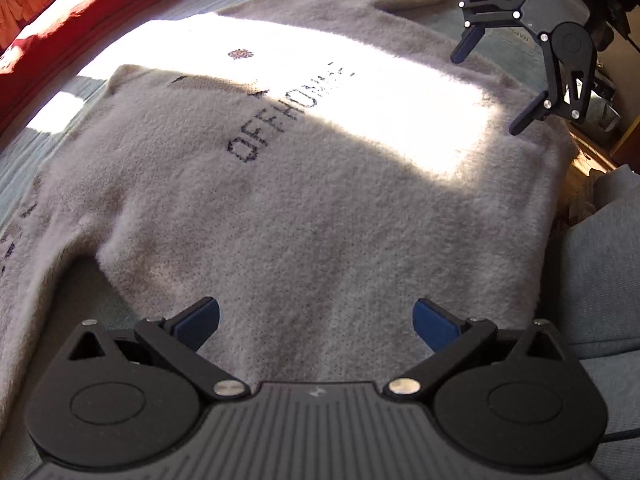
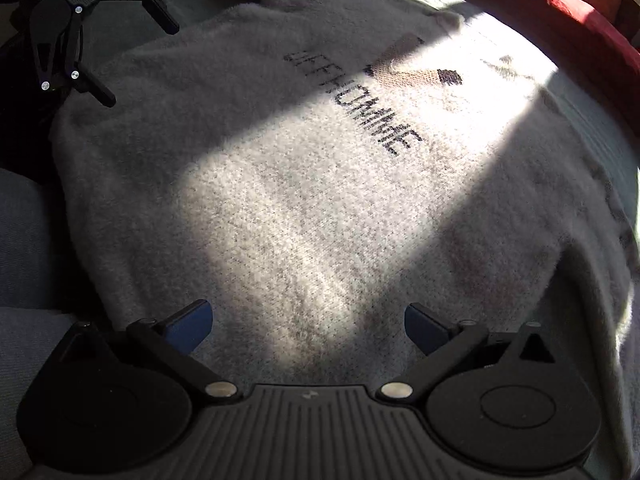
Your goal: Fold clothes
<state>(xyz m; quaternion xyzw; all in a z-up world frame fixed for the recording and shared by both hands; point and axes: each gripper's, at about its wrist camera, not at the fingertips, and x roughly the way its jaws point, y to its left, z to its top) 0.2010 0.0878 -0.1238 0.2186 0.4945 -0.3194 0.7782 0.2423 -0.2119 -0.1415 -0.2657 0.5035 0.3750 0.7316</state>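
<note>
Both pairs of fingers stand spread wide with nothing between them. Furthest left in the left wrist view, a red blanket (image 1: 60, 20) runs along the far edge of the pale blue-green bedcover (image 1: 16, 184). Across that cover a fuzzy pale grey sweater (image 1: 304, 208) lies flat, face up, one sleeve (image 1: 36, 280) trailing down the left side. Dark knitted lettering (image 1: 288, 114) crosses its chest, part shaded, part washed out by a broad band of sunlight. At the bottom, the left gripper (image 1: 316, 326) hovers just over the sweater's near edge, blue pads apart, holding no cloth. At the upper right, the right gripper (image 1: 490, 92) hangs over the sweater's far right corner, jaws likewise agape and empty. Grey upholstery (image 1: 600, 264) sits beside the sweater at the right edge.

In the right wrist view, the left gripper (image 2: 138, 64) shows at the upper left, over the sweater's (image 2: 280, 216) edge. The lettering (image 2: 360, 104) runs through the middle, and a small brown and black knitted motif (image 2: 420, 76) sits beside it in the sun. The right gripper (image 2: 308, 328) fills the bottom, open above the cloth. The red blanket (image 2: 568, 12) curves across the upper right
</note>
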